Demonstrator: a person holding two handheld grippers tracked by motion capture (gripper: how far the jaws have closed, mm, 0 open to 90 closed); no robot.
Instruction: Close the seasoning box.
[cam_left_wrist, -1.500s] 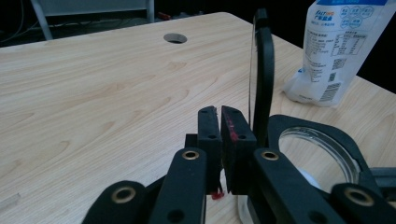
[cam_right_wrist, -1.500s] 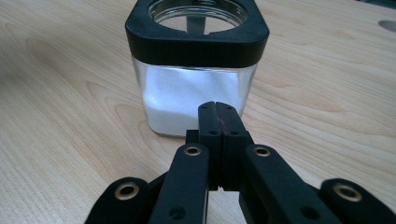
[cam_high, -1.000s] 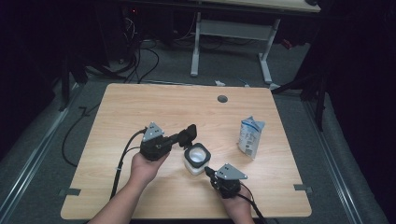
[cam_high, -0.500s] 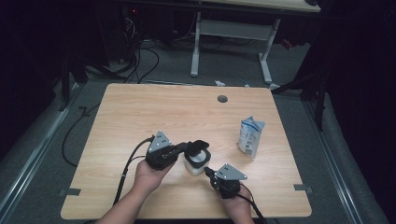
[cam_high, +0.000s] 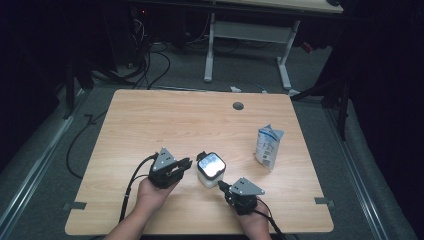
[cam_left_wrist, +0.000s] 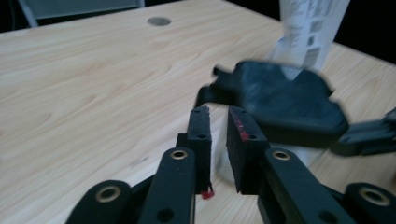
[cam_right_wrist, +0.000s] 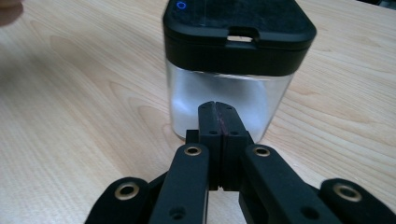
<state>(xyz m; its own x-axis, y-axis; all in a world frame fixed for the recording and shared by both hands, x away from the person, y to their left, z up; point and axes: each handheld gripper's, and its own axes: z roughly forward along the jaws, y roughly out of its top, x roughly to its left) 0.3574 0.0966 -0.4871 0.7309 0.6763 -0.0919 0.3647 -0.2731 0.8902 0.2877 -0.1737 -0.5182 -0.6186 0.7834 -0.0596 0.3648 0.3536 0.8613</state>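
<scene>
**Clear jar with black lid: grippers standing off, no hold in place**

High view. The jar is standing upright on the table, toward its near edge and well apart from the carton at its right. The left gripper is lying just left of the jar, forearm coming in from the near edge, jaws pointing level at it without touching. The right gripper is sitting just at the jar's near right, tips aimed at its base.

Left gripper view. The jaws have just been opening; they are standing a narrow gap apart with nothing between them. The jar's black lid is showing blurred just beyond the tips.

Right gripper view. The jaws are pressed together, empty, tips just short of the jar's clear wall, low near its base.

Judgement. The jar is looking rigid and fairly light, its smooth clear wall likely slippery, possibly breakable. The squared body below the lid is offering the flattest faces for a hold; the lid's rim is the better purchase for lifting or opening it.
</scene>
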